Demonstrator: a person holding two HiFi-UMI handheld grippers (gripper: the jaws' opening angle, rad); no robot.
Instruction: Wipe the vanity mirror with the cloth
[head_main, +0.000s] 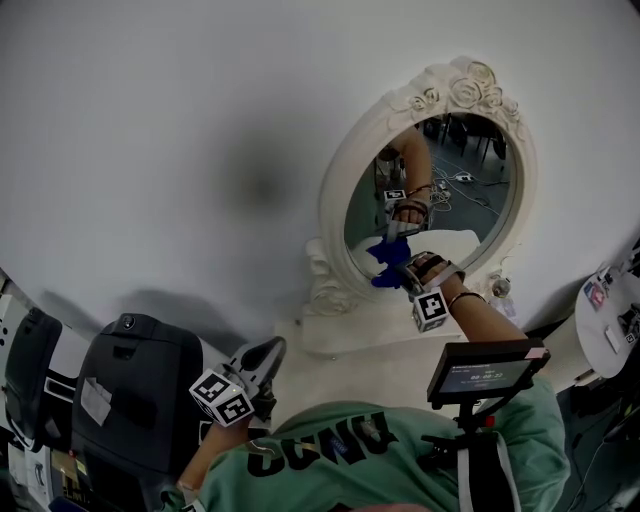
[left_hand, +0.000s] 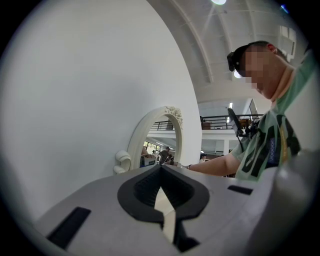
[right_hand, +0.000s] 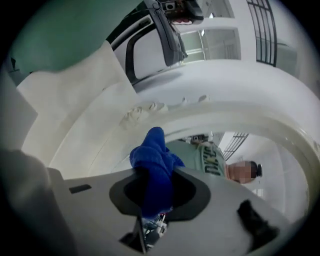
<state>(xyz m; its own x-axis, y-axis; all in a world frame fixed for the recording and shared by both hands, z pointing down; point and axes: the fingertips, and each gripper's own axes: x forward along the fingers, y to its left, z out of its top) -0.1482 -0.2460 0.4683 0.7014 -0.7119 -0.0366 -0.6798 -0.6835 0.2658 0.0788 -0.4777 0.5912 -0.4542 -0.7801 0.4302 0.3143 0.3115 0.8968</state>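
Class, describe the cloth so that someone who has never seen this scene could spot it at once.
Against the white wall stands an oval vanity mirror in an ornate white frame. At the lower left of its glass, the right gripper pinches a small bunched cloth. It alone is vivid blue; everything close around it is white or grey.

A plain white wall (head_main: 150, 150) rises behind a white tabletop (head_main: 340, 345). A black machine (head_main: 130, 385) sits at the lower left, beside a person's green shirt (head_main: 340, 450). At the right a small screen (head_main: 483, 372) stands on a black mount (head_main: 465, 430), with a round white table (head_main: 605, 325) beyond it.
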